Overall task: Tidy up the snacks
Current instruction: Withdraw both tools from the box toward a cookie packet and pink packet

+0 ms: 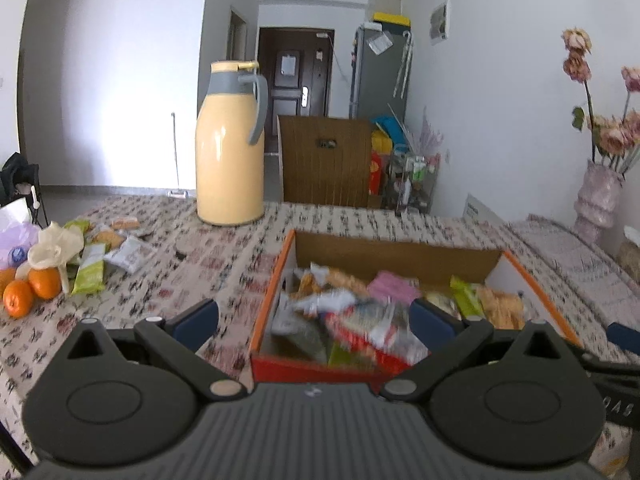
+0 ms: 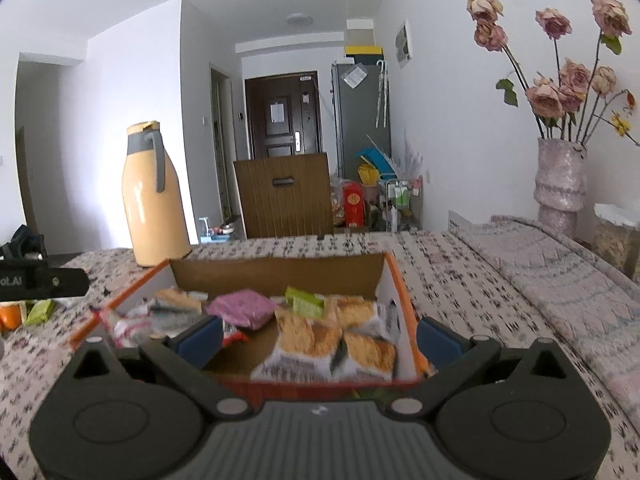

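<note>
Leftmost, on the patterned surface (image 1: 224,256), oranges (image 1: 18,298) sit beside a loose scatter of snack packets (image 1: 128,255), among them green wrappers (image 1: 90,274) and small cracker packs, all well apart from both tools and off to the left of the left tool (image 1: 314,316). Behind them a yellow thermos jug (image 1: 229,148) with a grey handle stands upright near the far edge. The left tool has its blue-padded jaws spread wide with nothing between them; it hovers at the near left corner of the orange-rimmed cardboard box (image 1: 400,254), one pad outside the left wall and the other over the contents. Inside the box lies a blurred heap of wrappers: red and white packets (image 1: 360,328) near the front, a pink packet (image 1: 394,286) toward the middle, green packets and cracker packs to the right. The right tool (image 2: 320,340) is likewise wide open and empty, poised over the near right part of the box (image 2: 280,268), its left pad above the contents and its right pad just outside the right wall. Directly ahead of it lie cracker packs (image 2: 312,338) with a purple-pink packet (image 2: 242,308) just to their left. Farther right, a pink vase (image 2: 560,180) of dried roses stands by the wall.
</note>
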A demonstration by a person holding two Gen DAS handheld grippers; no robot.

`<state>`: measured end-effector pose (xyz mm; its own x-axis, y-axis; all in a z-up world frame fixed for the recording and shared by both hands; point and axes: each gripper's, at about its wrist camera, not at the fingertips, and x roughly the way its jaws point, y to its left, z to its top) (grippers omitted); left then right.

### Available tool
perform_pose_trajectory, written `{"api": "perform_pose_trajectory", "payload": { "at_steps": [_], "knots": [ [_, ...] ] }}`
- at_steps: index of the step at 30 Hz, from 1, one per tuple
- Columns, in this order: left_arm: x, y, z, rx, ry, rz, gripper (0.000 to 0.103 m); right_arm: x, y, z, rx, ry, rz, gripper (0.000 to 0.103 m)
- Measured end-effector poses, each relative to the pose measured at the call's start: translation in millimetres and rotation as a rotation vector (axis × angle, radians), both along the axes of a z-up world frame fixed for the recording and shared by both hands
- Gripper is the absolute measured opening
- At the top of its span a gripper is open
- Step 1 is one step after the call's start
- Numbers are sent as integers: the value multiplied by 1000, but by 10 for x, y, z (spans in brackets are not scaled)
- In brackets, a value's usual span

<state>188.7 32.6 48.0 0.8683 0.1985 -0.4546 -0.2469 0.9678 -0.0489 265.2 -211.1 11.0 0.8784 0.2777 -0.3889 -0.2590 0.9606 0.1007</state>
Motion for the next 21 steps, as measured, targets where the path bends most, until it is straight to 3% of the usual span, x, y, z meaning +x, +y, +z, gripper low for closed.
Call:
{"api": "perform_pose_trajectory", "payload": {
  "at_steps": [14,21],
  "knots": [
    [-467,-210,-524,8,186,-127,103,-533,-278,-357,-18,114,0,103],
    [-605,-289,-754,-34,277,-186,103,-752,-371,-499,-8,155,-12,103]
  ]
}}
